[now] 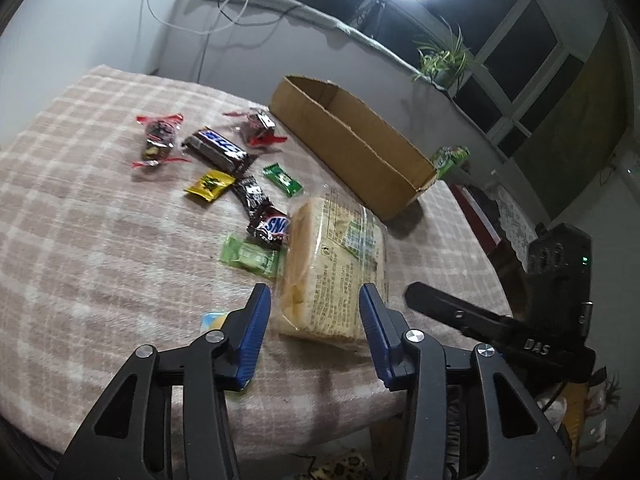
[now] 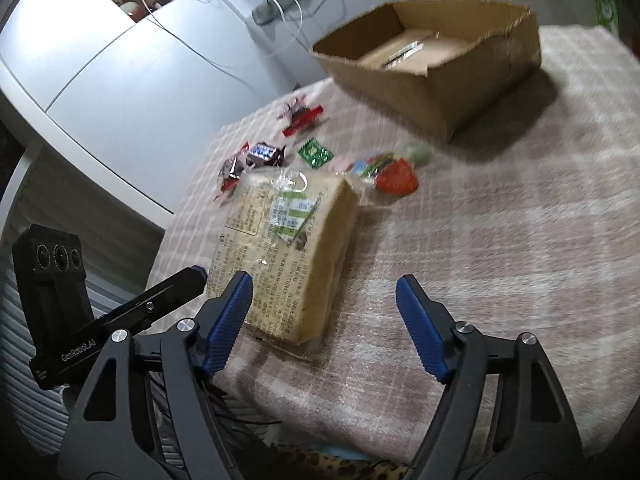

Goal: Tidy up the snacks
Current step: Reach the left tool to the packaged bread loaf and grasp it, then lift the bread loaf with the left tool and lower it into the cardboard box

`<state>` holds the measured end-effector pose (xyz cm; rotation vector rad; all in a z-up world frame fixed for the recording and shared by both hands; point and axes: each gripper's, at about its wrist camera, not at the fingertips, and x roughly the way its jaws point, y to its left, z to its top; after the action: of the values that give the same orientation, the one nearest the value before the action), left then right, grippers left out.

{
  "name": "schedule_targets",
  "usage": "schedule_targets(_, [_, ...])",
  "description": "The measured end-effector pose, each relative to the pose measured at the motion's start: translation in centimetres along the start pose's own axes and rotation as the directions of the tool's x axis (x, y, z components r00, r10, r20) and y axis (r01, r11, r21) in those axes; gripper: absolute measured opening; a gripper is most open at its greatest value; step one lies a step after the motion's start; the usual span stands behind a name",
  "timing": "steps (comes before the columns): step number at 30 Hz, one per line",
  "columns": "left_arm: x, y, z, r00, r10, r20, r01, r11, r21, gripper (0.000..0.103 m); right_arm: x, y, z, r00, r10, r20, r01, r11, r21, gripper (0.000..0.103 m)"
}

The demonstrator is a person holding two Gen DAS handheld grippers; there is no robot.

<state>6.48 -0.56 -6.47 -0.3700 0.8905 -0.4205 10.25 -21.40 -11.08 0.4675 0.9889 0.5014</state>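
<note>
Landmark: bread bag [image 1: 336, 264], printed with small text, unreadable.
- "SN" on brown chocolate bar wrapper [image 1: 269, 225], touching bread bag's left edge.
- "DAS" on black gripper body [image 1: 536, 346], right of bread bag.
- "GenRobot.AI" on black gripper body [image 2: 80, 350], left of bread bag in right wrist view.

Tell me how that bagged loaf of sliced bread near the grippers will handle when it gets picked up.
The bread loaf is likely soft, so pinching it hard would probably squash the slices. Its glossy, wrinkled plastic wrapper looks loose and may slip or bunch. It lies flat on the checked blanket, so rolling seems unlikely.
</note>
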Motion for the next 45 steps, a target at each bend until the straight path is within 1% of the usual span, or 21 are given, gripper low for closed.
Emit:
schedule_targets(3, [0.7,0.1,0.3,1.0,0.006,-0.024,-0.006,1.0,0.003,0.036,0.8,-0.5,0.2,1.0,0.026,-0.017,-0.026,0.999,0.025,0.073])
schedule_targets(7, [1.4,0.1,0.4,0.999,0.019,-0.047,-0.018,1.0,0.014,0.036,1.4,-0.5,0.3,0.999,0.04,-0.033,-0.04,0.999,0.025,0.068])
schedule_targets(8, [1.5,0.1,0.4,0.998,0.02,-0.052,-0.019,1.0,0.016,0.036,1.4,-0.4,0.3,0.998,0.047,-0.039,-0.046,0.999,0.022,0.062])
schedule_targets(9, [1.7,0.1,0.4,0.998,0.023,-0.056,-0.022,1.0,0.021,0.036,1.6,-0.3,0.3,0.997,0.055,-0.048,-0.054,0.998,0.018,0.054])
schedule_targets(12, [2.1,0.1,0.4,0.998,0.025,-0.066,-0.023,0.999,0.031,0.034,2.0,0.4,0.2,0.996,0.067,-0.065,-0.067,0.998,0.0,0.048])
schedule_targets(18, [2.7,-0.3,0.4,0.997,0.027,-0.075,-0.023,0.998,0.059,0.034,1.8,2.3,0.2,0.998,-0.019,-0.064,0.011,0.993,-0.117,0.045])
schedule_targets(25, [2.8,-0.7,0.2,0.997,0.011,-0.077,-0.007,0.998,0.056,0.034,1.3,3.2,0.6,0.997,-0.062,-0.044,0.054,0.986,-0.157,0.045])
schedule_targets(27, [2.8,-1.1,0.2,0.997,0.011,-0.074,-0.007,0.998,0.063,0.031,1.1,3.3,0.8,0.998,-0.056,-0.041,0.049,0.986,-0.157,0.045])
schedule_targets(30, [2.5,-1.5,0.4,0.998,0.014,-0.059,-0.01,0.997,0.071,0.031,0.8,3.4,1.0,0.997,-0.061,-0.036,0.054,0.985,-0.164,0.045])
schedule_targets(35, [2.3,-2.1,1.0,0.999,0.007,-0.045,-0.003,0.997,0.08,0.031,-0.6,3.7,1.8,0.998,-0.057,-0.005,0.056,0.983,-0.175,0.045])
schedule_targets(41, [1.8,-3.7,2.8,1.0,-0.006,-0.002,0.006,0.993,0.117,0.031,-2.3,3.9,4.2,0.997,-0.059,0.048,0.067,0.979,-0.192,0.045])
schedule_targets(45, [2.4,-4.7,4.7,0.999,-0.026,0.024,0.023,0.992,0.124,0.031,-3.3,3.3,6.5,0.995,-0.066,0.077,0.08,0.978,-0.191,0.045])
